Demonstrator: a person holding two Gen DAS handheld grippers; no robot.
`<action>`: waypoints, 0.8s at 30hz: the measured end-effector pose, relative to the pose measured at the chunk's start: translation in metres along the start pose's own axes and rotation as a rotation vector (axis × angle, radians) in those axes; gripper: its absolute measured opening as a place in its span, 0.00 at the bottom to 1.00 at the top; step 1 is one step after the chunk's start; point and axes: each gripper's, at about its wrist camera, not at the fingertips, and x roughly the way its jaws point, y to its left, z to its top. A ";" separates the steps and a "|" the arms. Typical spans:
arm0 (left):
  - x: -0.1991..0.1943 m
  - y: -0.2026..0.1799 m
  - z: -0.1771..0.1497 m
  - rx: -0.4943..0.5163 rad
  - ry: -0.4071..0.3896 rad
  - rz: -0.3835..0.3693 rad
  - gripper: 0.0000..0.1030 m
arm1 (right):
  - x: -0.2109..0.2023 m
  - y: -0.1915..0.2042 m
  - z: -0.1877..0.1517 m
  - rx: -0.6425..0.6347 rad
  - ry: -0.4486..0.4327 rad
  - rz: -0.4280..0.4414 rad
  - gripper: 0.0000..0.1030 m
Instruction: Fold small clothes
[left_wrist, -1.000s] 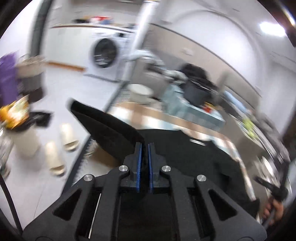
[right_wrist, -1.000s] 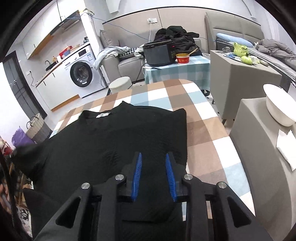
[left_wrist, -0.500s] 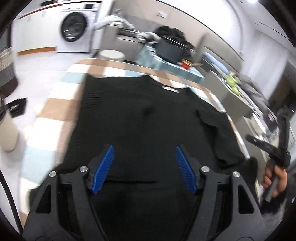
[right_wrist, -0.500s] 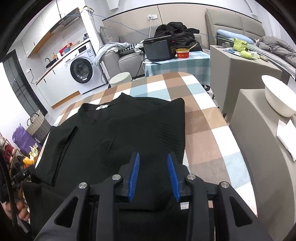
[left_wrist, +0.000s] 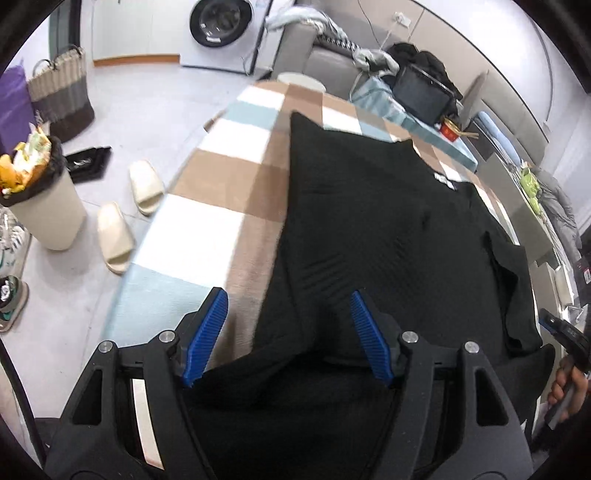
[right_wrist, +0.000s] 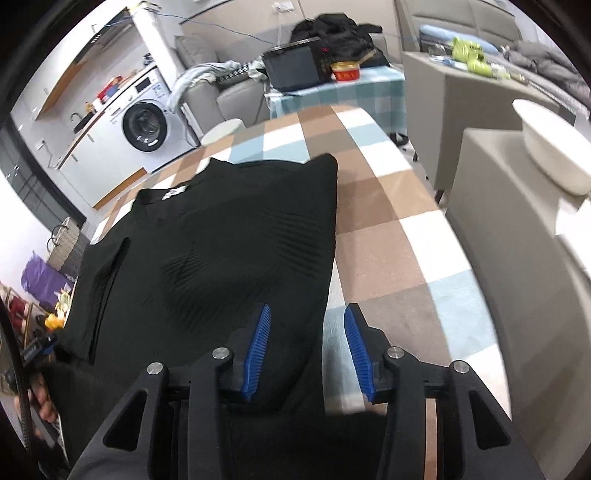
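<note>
1. black top (left_wrist: 369, 221) lies flat on the checked tablecloth (left_wrist: 207, 192) — its white neck label (right_wrist: 173, 192) too blurred to read.
2. left gripper (left_wrist: 288, 328) gapes wide over the top's near hem, gripping nothing.
3. right gripper (right_wrist: 306, 347) — jaws just been opening — straddles the top's edge, pads clear.

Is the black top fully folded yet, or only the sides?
Only the sides: the black top has both sleeves turned in on the checked tablecloth, its length still unfolded.

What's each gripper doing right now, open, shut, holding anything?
Left gripper: open, just released, jaws over the black top, pads not pressing it.
Right gripper: open, jaws just been opening, straddling the top's edge, nothing gripped.
</note>
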 end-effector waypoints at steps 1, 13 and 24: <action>0.006 -0.001 0.001 0.004 0.012 0.005 0.61 | 0.006 0.001 0.002 -0.004 0.009 -0.001 0.41; 0.036 -0.032 0.021 0.012 -0.023 -0.015 0.09 | 0.045 0.018 0.023 -0.043 0.026 -0.082 0.06; 0.042 -0.051 0.056 0.033 -0.065 -0.011 0.10 | 0.063 0.034 0.063 0.009 -0.035 -0.096 0.08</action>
